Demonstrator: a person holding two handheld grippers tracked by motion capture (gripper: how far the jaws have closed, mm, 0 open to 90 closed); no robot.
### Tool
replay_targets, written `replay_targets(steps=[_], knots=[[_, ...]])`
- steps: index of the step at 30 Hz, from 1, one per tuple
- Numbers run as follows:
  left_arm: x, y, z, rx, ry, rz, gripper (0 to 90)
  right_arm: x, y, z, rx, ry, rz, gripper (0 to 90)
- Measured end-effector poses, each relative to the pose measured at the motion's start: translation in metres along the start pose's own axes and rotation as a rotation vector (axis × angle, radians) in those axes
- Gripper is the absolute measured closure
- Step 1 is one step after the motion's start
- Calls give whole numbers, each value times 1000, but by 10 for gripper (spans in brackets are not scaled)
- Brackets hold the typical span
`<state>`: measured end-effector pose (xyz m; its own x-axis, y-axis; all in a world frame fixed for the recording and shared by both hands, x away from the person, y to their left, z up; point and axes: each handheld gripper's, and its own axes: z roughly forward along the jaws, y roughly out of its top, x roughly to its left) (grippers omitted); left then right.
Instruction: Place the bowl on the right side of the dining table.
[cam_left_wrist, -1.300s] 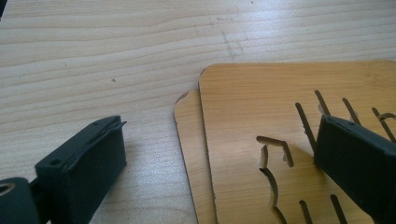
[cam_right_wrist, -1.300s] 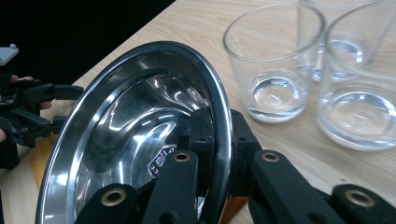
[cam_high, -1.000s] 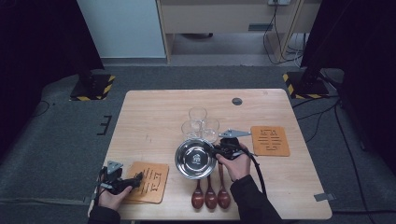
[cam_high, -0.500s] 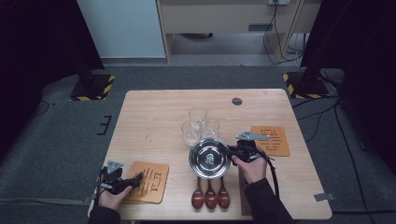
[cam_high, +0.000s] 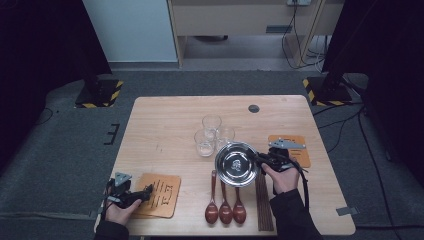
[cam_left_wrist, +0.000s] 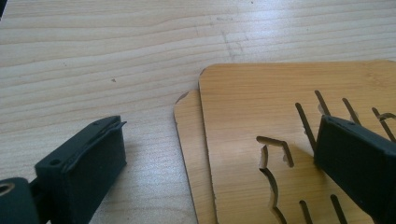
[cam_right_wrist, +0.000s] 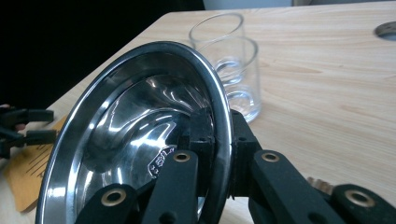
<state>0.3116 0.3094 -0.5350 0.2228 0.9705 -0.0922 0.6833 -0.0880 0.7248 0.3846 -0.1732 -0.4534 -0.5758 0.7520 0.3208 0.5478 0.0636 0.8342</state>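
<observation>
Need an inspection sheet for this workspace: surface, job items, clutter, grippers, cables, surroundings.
Surface: light wooden table, round hole near the far edge.
Job's things: steel bowl held by its rim, tilted, above the table; orange mat beside it.
Clutter: three glasses grouped behind the bowl; three wooden spoons and dark chopsticks at the near edge; two stacked orange mats at near left.
Grippers: right gripper shut on the bowl's rim, one jaw inside, one outside; left gripper open, one jaw over the stacked mats.
Cables: black cable trailing from the right gripper.
Surroundings: grey carpet, striped stand bases, cabinet behind.
</observation>
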Motion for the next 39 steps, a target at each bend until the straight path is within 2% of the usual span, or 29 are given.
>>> replay_targets(steps=[10,15,39], knots=[[0,0,0,0,0,0,11,-20,4,-17,-47,-47,36,839],[0,0,0,3,0,3,11,-30,4,-20,-55,-64,66,839],[0,0,0,3,0,3,11,-70,3,-37,-92,-171,149,839]])
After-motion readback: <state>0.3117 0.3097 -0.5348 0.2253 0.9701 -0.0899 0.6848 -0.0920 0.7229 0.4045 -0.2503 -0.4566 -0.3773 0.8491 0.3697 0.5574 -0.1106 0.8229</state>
